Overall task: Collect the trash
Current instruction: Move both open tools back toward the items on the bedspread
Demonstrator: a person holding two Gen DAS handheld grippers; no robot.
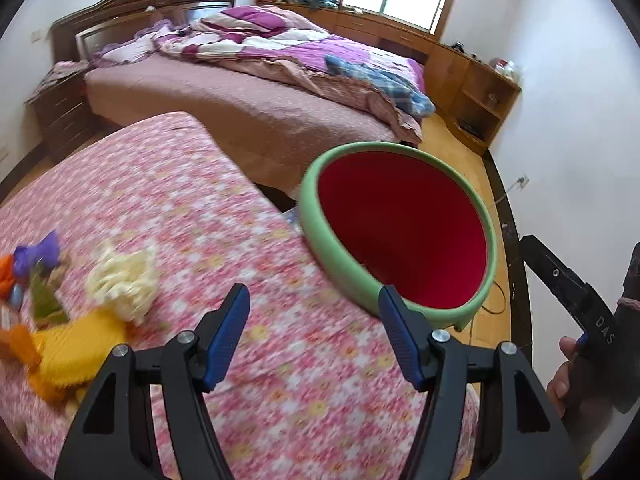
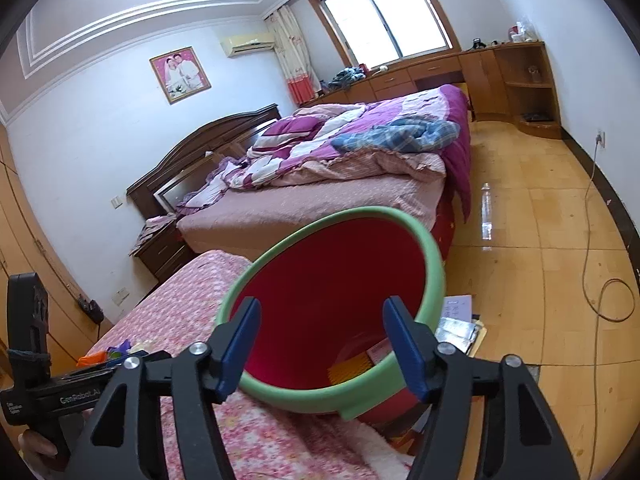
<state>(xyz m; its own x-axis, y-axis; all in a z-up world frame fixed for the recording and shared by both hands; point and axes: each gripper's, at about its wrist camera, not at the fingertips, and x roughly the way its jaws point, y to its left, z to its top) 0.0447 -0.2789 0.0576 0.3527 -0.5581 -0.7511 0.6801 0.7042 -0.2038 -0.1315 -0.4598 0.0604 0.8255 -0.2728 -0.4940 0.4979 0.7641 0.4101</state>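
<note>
Pink floral cloth covers the near surface, soft and slightly puckered, with both grippers poised over it. Nearest, the left gripper stands with its ribbed blue pads apart and nothing between them; the right gripper is likewise spread and empty, aimed at the mouth of the round red plastic bin with the pale green rim.

That bin stands just off the cloth's edge, tilted toward the cameras; a flat yellow ridged piece and a pinkish wrapper lie at its bottom, so some trash is already in.

What remains sits on the cloth to the left: a crumpled cream paper wad, a yellow plastic wrapper, and beyond them purple, orange and green scraps, blurred. All look feather-light and crushable. The wad should hold if pinched across its bulk; the glossy wrapper may slip, so a fold or bunched edge is likely the safer hold.

Farther off stands a wooden bed with a purple patchwork quilt.
</note>
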